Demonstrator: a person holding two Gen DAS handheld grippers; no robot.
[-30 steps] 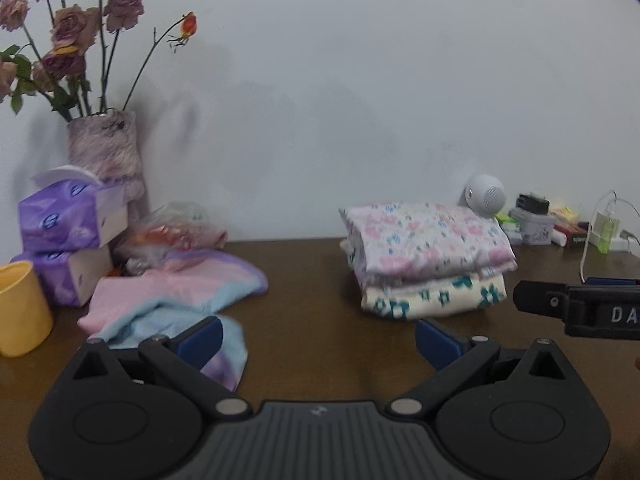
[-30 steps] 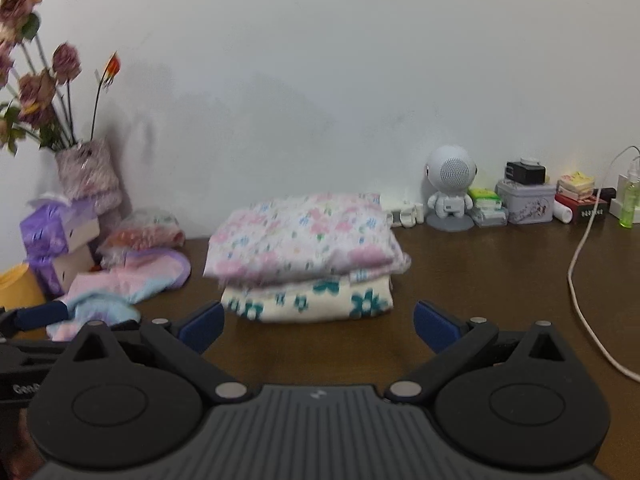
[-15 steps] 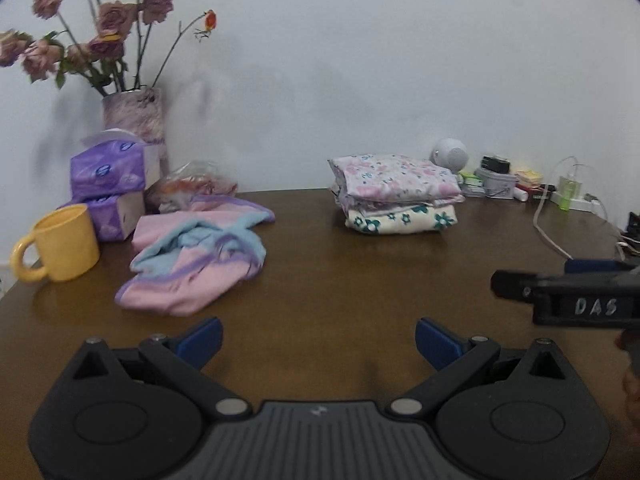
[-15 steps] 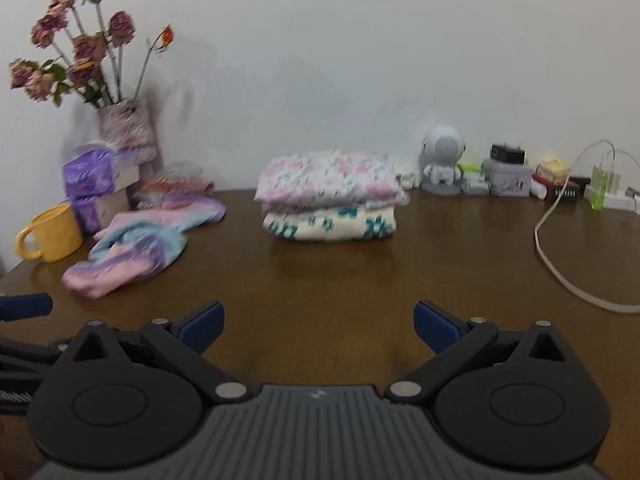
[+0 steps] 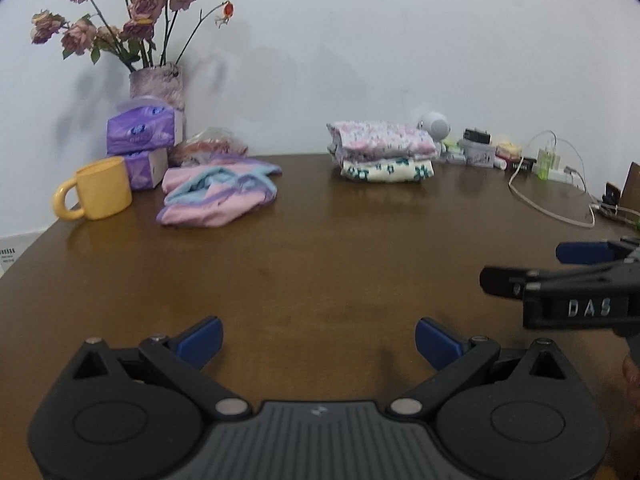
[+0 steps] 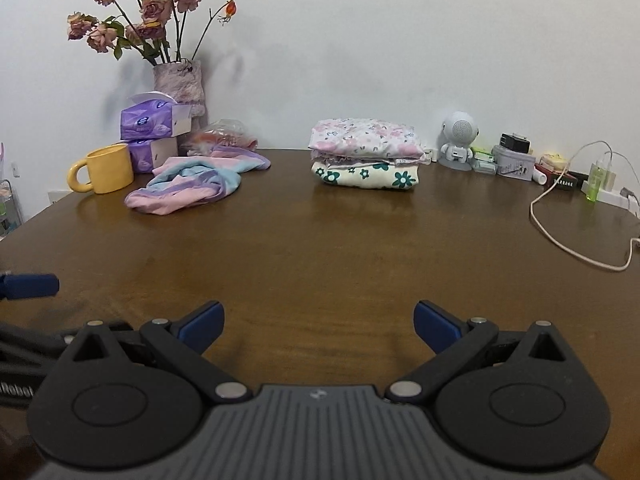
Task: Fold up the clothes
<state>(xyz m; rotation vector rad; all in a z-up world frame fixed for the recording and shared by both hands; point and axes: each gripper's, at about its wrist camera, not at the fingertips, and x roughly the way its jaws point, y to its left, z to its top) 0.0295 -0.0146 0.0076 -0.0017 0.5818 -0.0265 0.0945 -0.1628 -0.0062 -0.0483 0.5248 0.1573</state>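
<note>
Both grippers, left [image 5: 318, 340] and right [image 6: 319, 326], hang spread wide, holding nothing, over the brown table [image 6: 320, 264].
White wall [image 6: 360, 40] behind; folded stack [image 6: 366, 160] at 12 o'clock, crumpled garment [image 6: 188, 186] at 11.

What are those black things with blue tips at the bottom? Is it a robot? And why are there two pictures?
No robot here. A person holds one pair of tongs in each hand, and each pair carries a small camera looking forward along its blue tips. So there are two pictures: one from the left tongs, one from the right tongs. In the left picture the right tongs poke in from the side.

Both pairs are open and hold nothing. They hover over a brown table.

On the table at the back lie two folded clothes in a neat stack, and a crumpled pink and blue garment not folded yet. Beside it stand a yellow mug, purple tissue boxes and a vase of dried roses. To the right are a little white robot-shaped toy and a white cable.
</note>
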